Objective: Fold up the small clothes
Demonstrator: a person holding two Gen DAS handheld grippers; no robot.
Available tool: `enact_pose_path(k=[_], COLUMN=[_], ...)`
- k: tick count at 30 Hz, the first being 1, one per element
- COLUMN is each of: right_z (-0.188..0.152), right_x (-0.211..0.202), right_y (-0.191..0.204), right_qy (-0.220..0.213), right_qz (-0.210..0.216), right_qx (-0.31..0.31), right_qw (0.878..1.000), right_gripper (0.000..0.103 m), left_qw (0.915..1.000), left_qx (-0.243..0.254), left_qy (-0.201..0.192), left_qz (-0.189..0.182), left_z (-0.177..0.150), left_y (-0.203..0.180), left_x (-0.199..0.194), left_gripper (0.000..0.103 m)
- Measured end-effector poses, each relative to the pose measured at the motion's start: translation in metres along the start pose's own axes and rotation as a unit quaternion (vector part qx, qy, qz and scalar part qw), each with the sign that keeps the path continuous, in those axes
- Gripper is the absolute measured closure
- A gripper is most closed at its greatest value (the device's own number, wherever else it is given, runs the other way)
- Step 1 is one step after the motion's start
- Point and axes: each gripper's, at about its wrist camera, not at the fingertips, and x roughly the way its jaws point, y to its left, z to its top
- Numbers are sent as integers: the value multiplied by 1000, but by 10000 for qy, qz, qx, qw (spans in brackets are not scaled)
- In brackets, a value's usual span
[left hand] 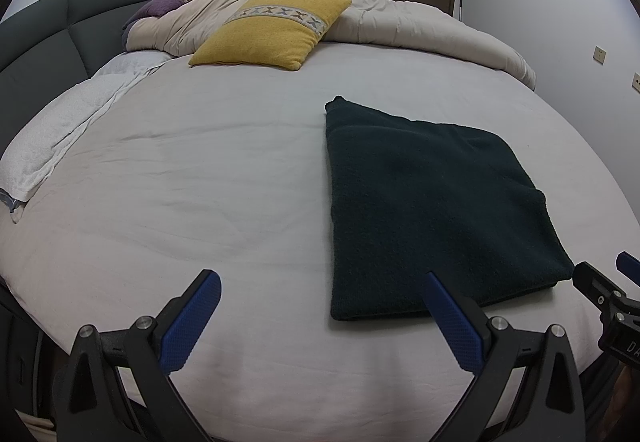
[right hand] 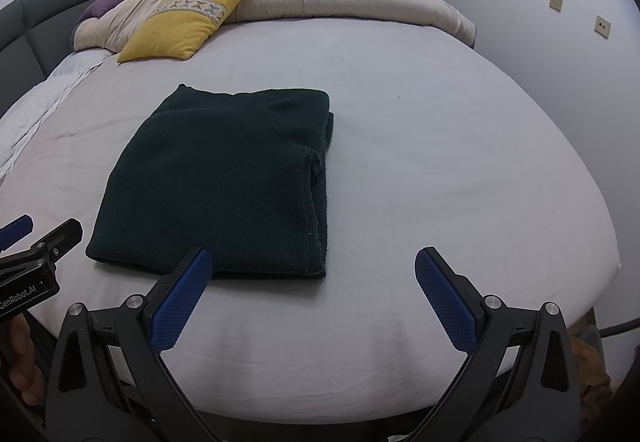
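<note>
A dark green knitted garment [left hand: 432, 202] lies folded into a flat rectangle on the bed's pale sheet [left hand: 208, 182]; it also shows in the right wrist view [right hand: 224, 182], with stacked layers along its right edge. My left gripper [left hand: 324, 278] is open and empty, held over the sheet at the garment's near left corner. My right gripper [right hand: 312, 258] is open and empty, just before the garment's near right corner. Each gripper shows at the edge of the other's view: the right gripper [left hand: 612, 282] and the left gripper [right hand: 36, 238].
A yellow cushion [left hand: 272, 30] and a rumpled beige duvet [left hand: 420, 26] lie at the far side of the bed. A white towel [left hand: 68, 122] runs along the left by the dark headboard [left hand: 48, 38]. Wall, wardrobe and door stand behind.
</note>
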Motion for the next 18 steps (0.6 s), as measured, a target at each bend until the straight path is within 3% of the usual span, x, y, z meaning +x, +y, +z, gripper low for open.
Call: enact_pose_path(k=[18], right_z=[-2], right_x=[1], right_y=[2], right_qy=[29], right_qz=[7], right_qx=[25], right_qw=[10000], right_gripper=[0], left_qw=[10000], left_qx=[18], left_qy=[22], left_qz=[-15], left_z=[-1], left_y=[0], left_x=[2], left_gripper=[0])
